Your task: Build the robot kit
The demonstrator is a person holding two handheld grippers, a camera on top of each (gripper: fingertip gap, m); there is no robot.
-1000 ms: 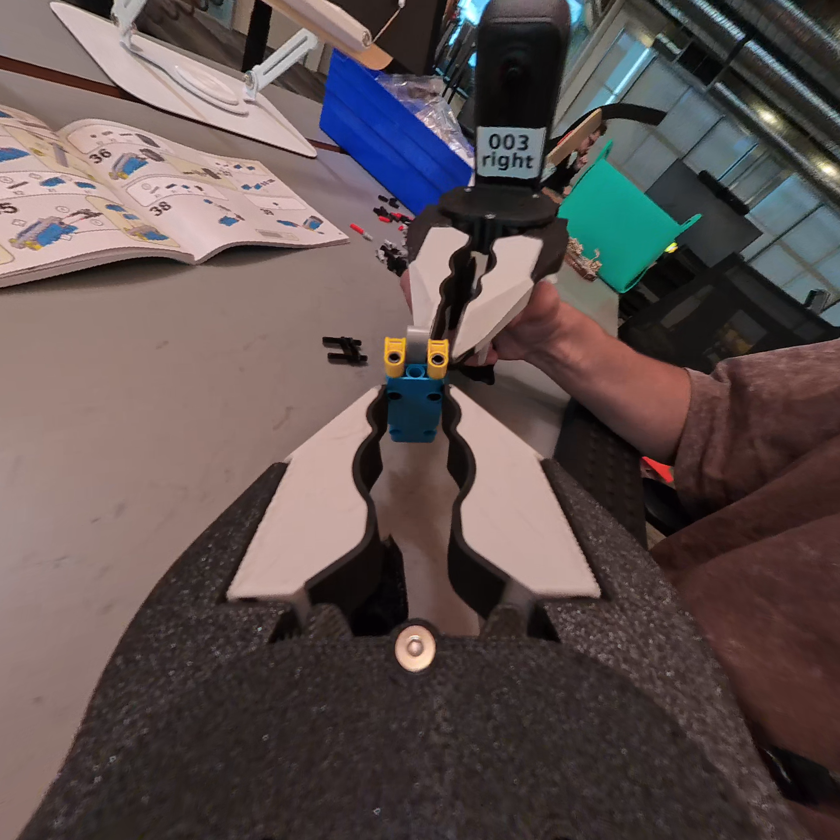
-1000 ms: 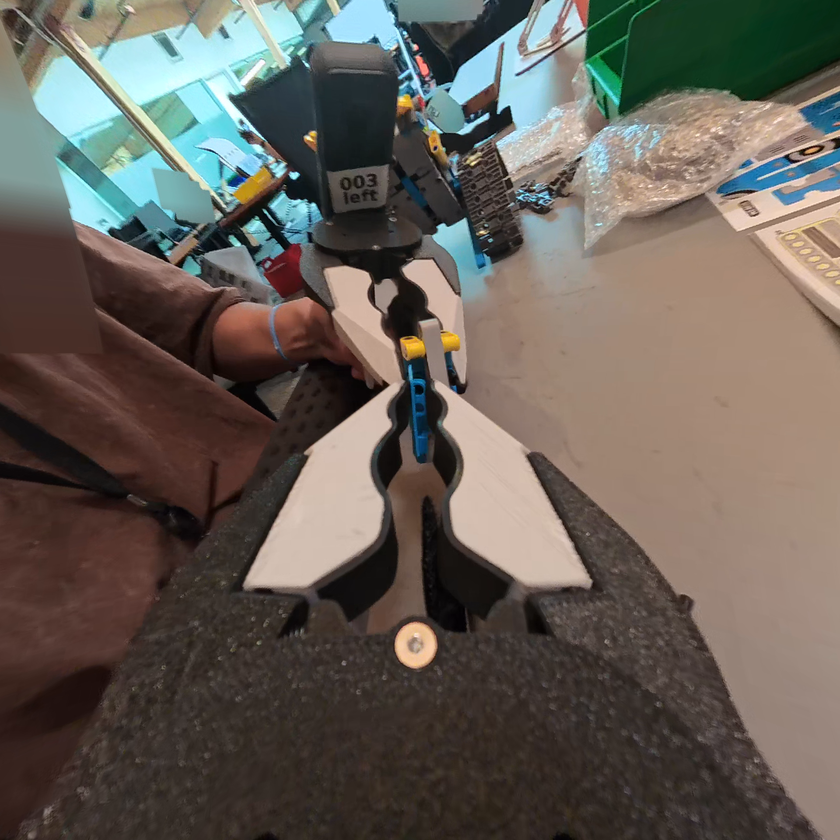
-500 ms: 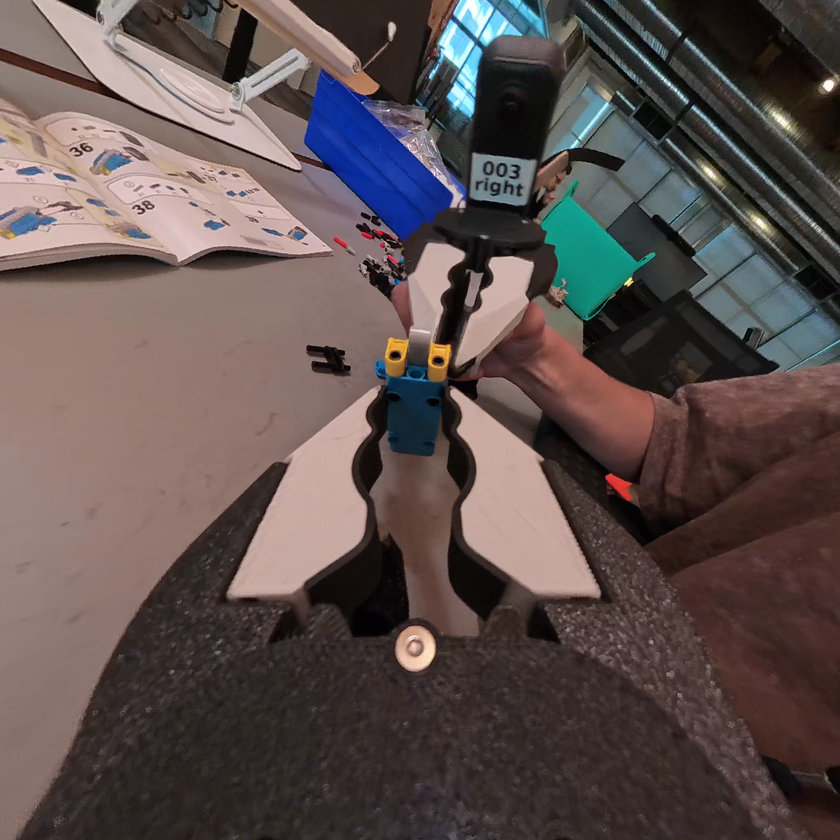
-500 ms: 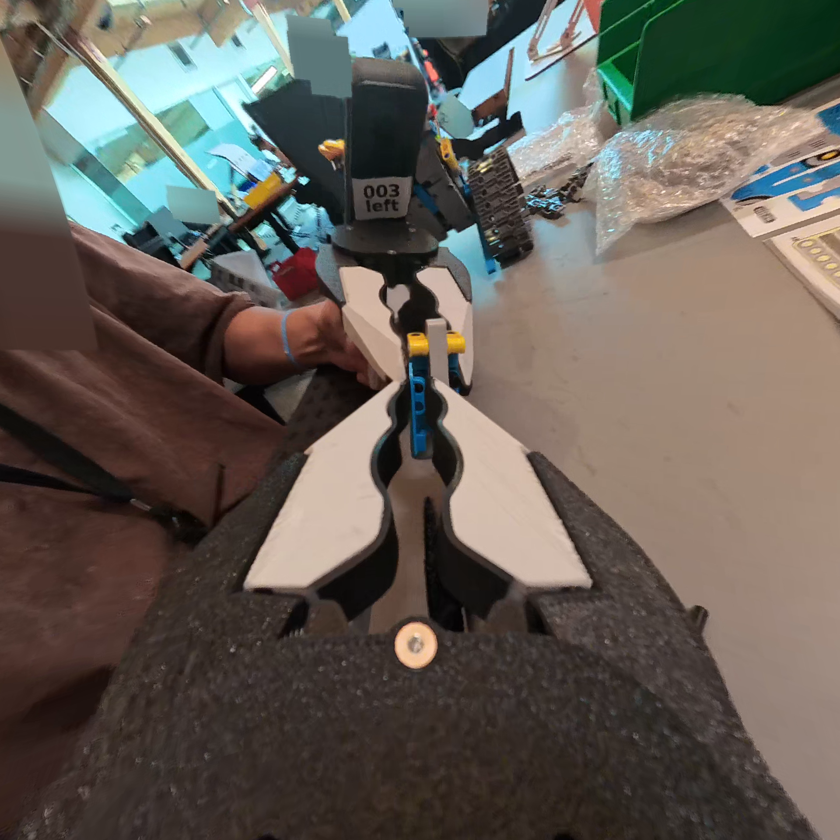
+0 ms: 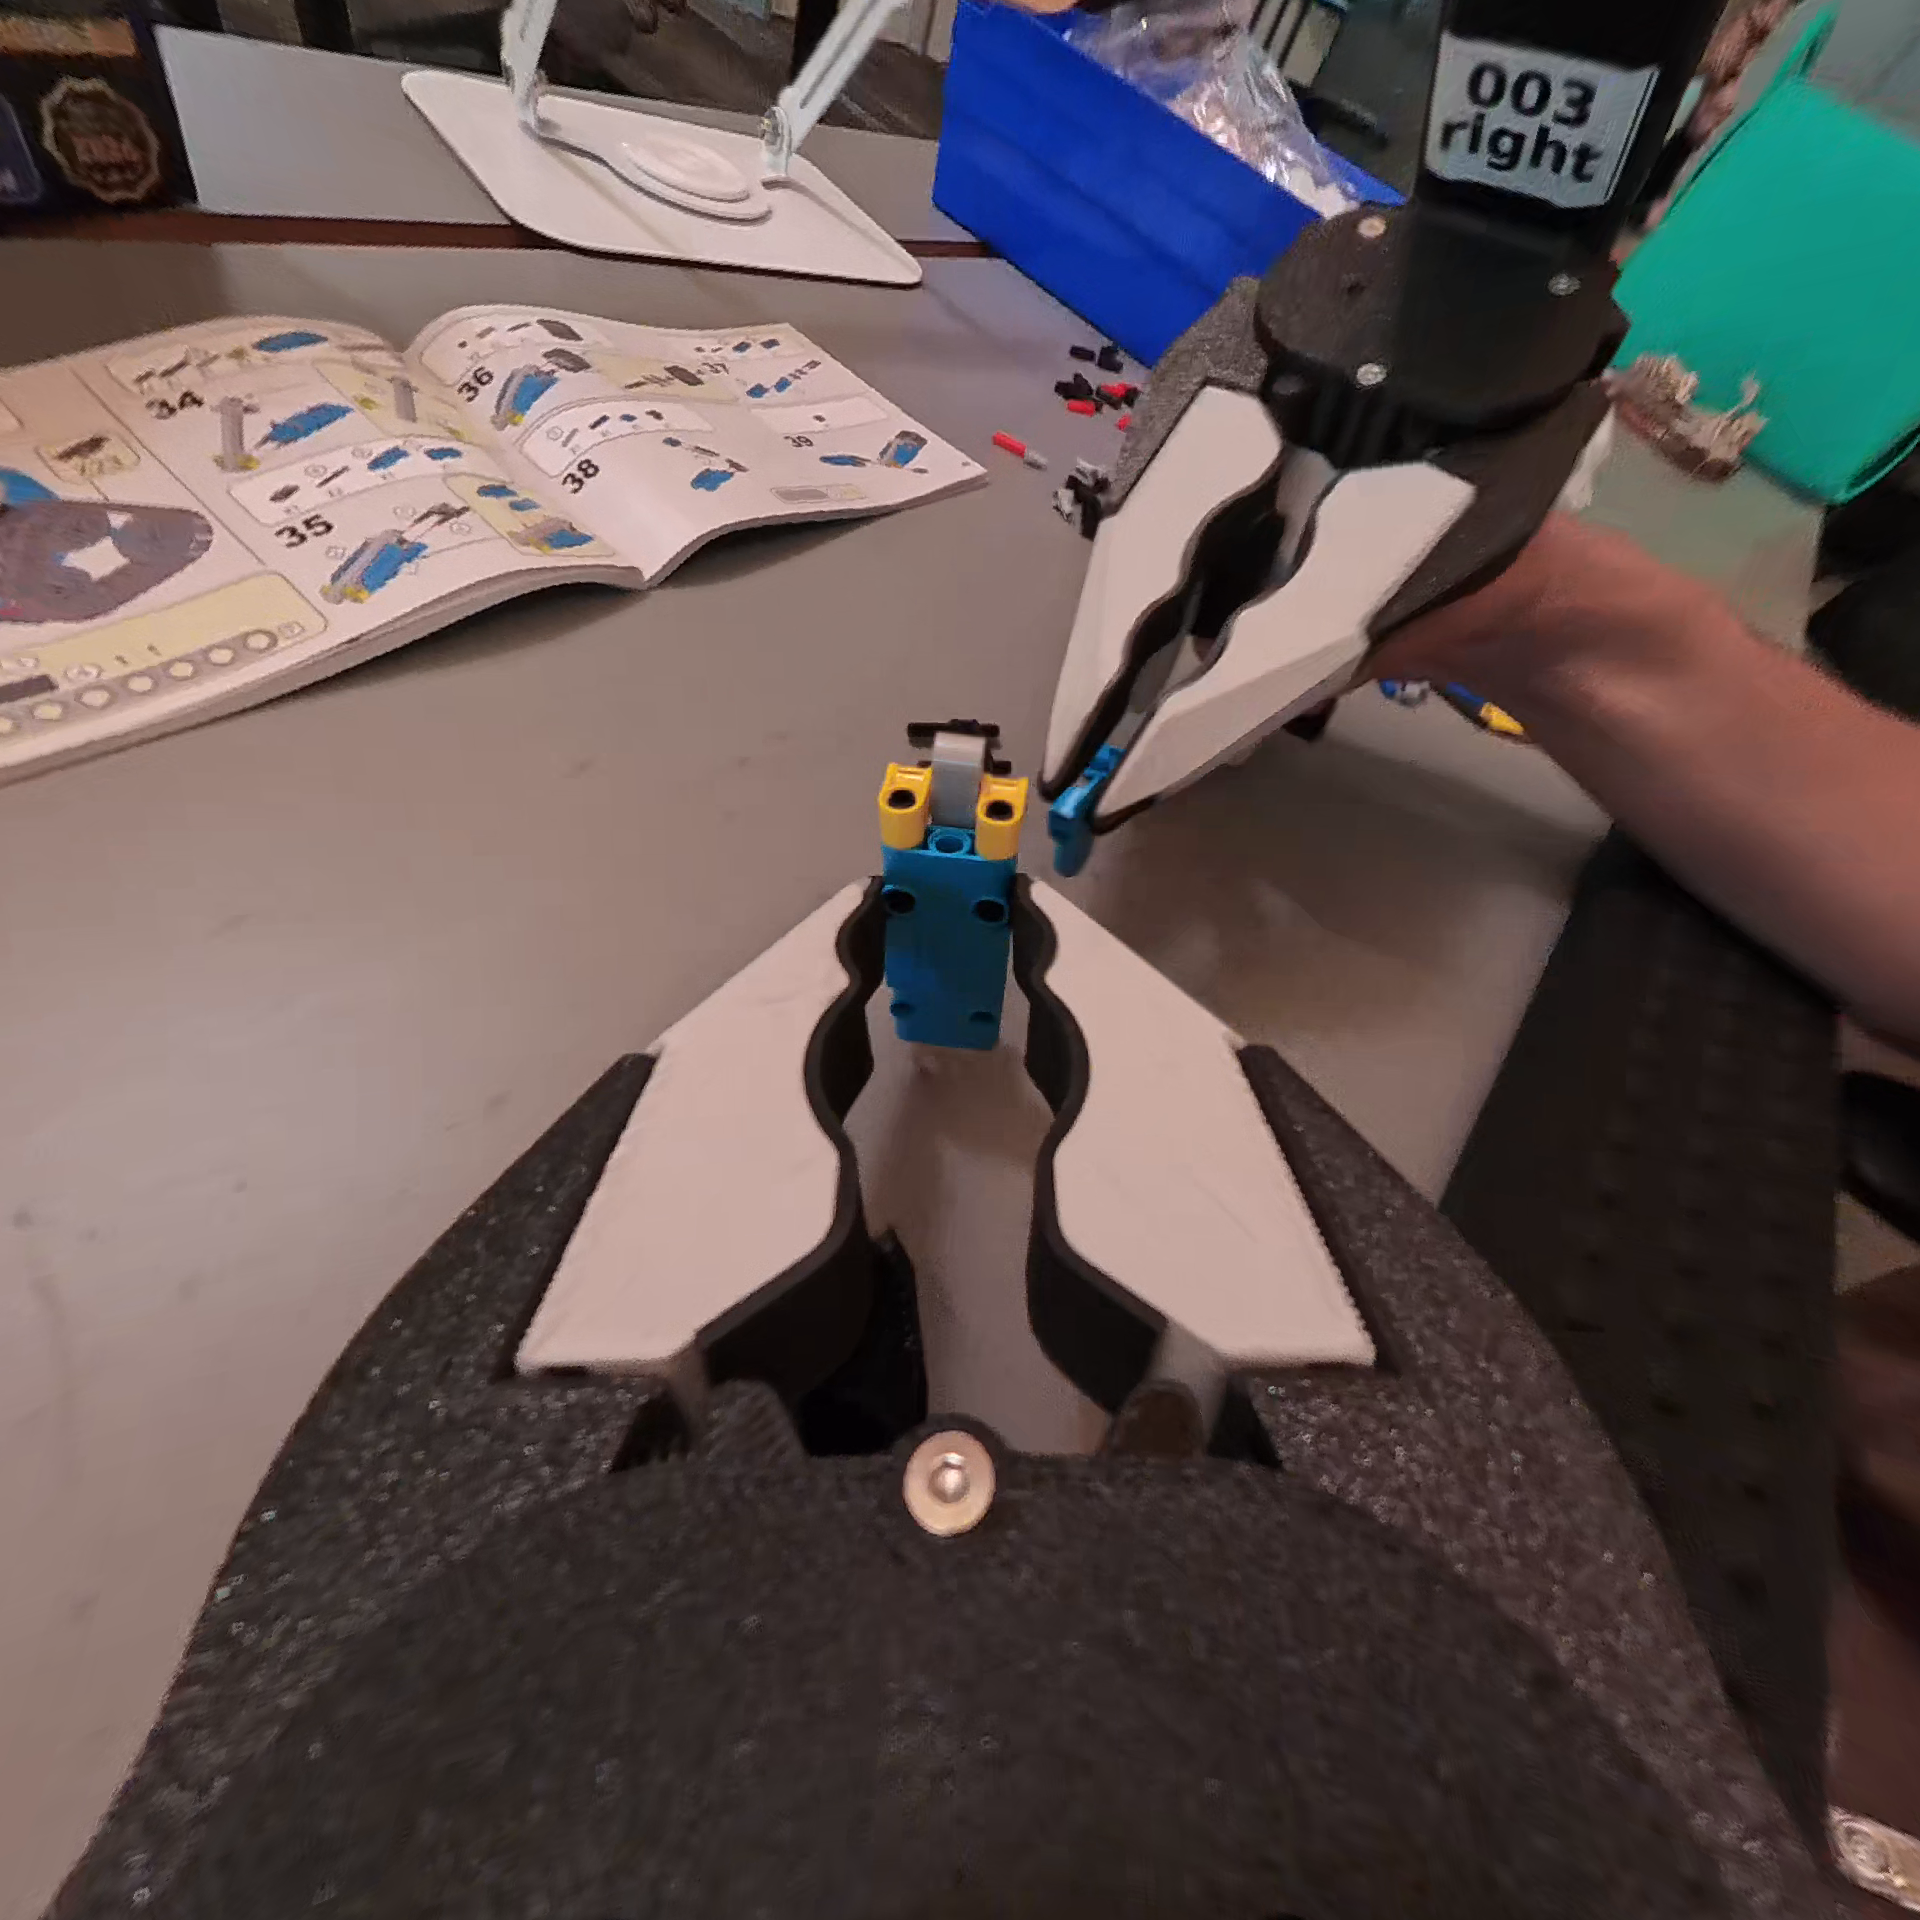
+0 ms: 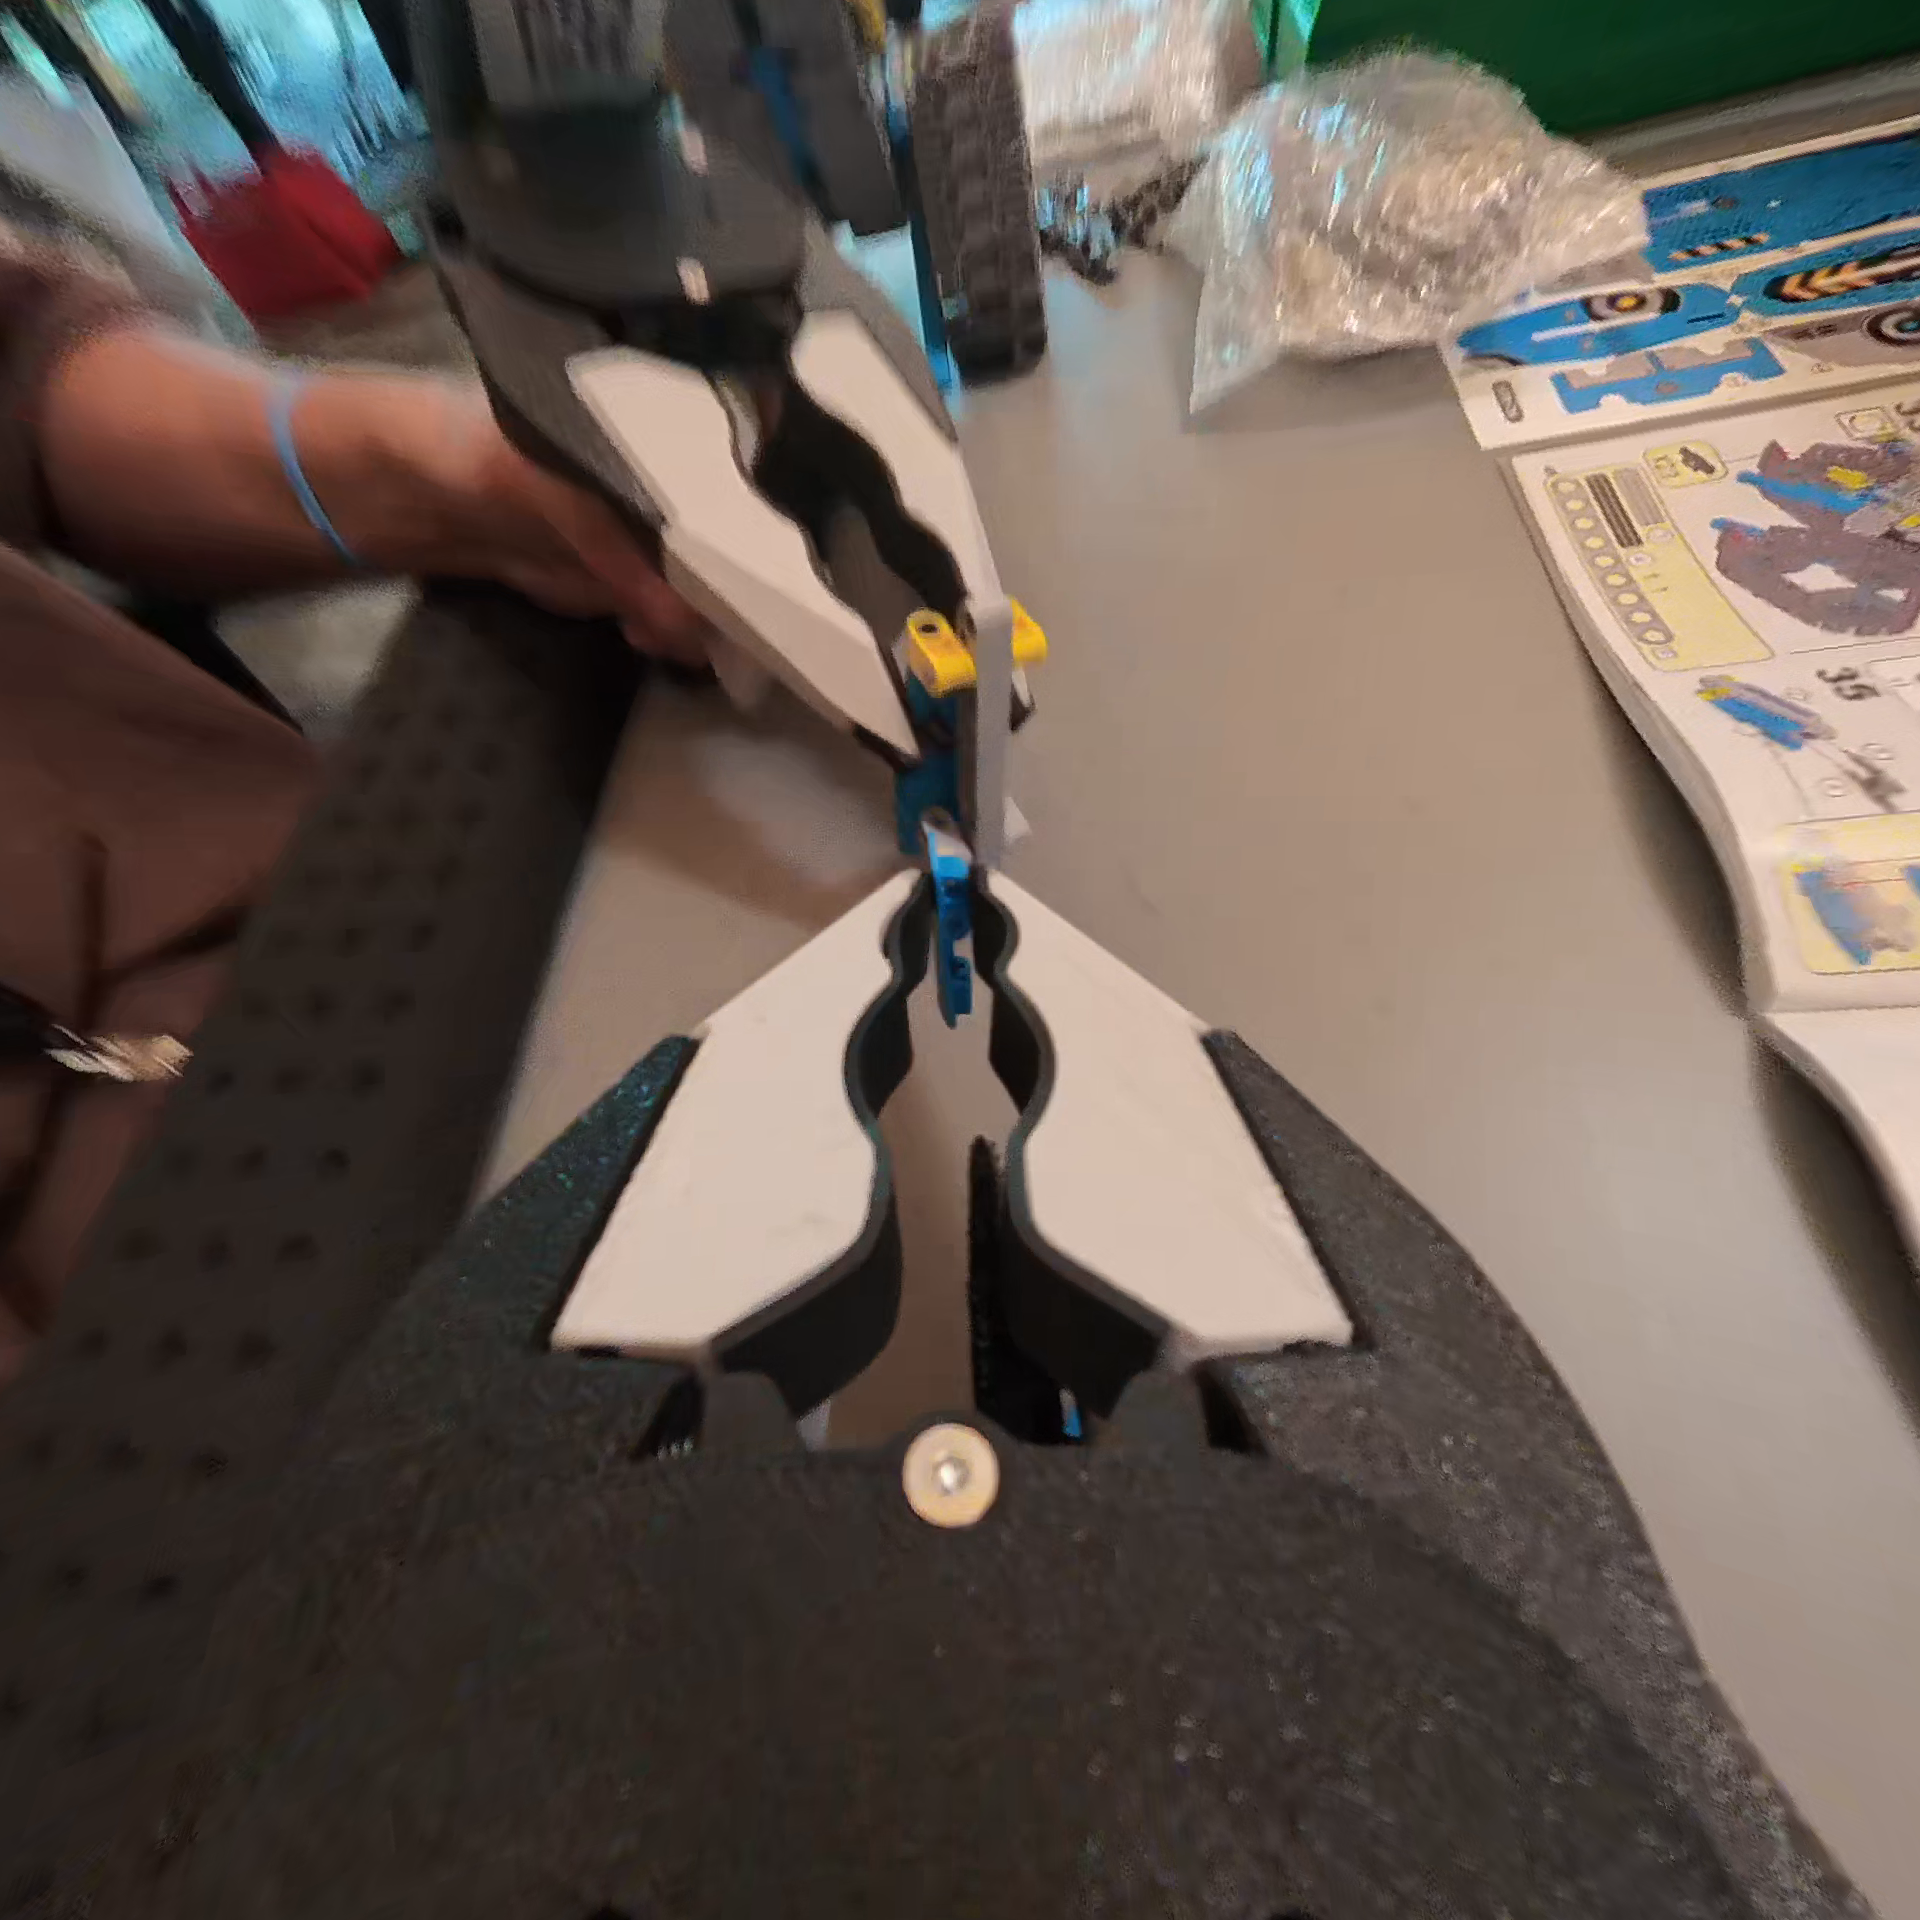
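Observation:
My left gripper (image 5: pixel 945 899) is shut on a small brick assembly (image 5: pixel 945 966): a blue block topped by two yellow connectors and a grey piece. It holds it just above the grey table (image 5: pixel 416 935). My right gripper (image 6: pixel 954 883) is shut on a thin blue beam (image 6: pixel 954 945). In the left wrist view the right gripper (image 5: pixel 1075 795) comes in from the upper right, and its blue beam (image 5: pixel 1070 831) sits close beside the assembly's right side. In the right wrist view the left gripper (image 6: pixel 951 790) and the assembly (image 6: pixel 940 660) are straight ahead, blurred.
An open instruction booklet (image 5: pixel 416 457) lies at the left, with a white stand base (image 5: pixel 665 177), a blue bin (image 5: pixel 1101 197) and a teal bin (image 5: pixel 1787 281) behind. Loose small parts (image 5: pixel 1091 384) lie near the bin. Plastic bags (image 6: pixel 1392 208) and a tracked model (image 6: pixel 977 187) show in the right wrist view. Only a small space, under 4 cm, lies between the two pairs of fingers.
Both grippers have tipped down toward the table. The right gripper with the blue beam has moved from head-on against the assembly's top to its right side. Both grips are unchanged.

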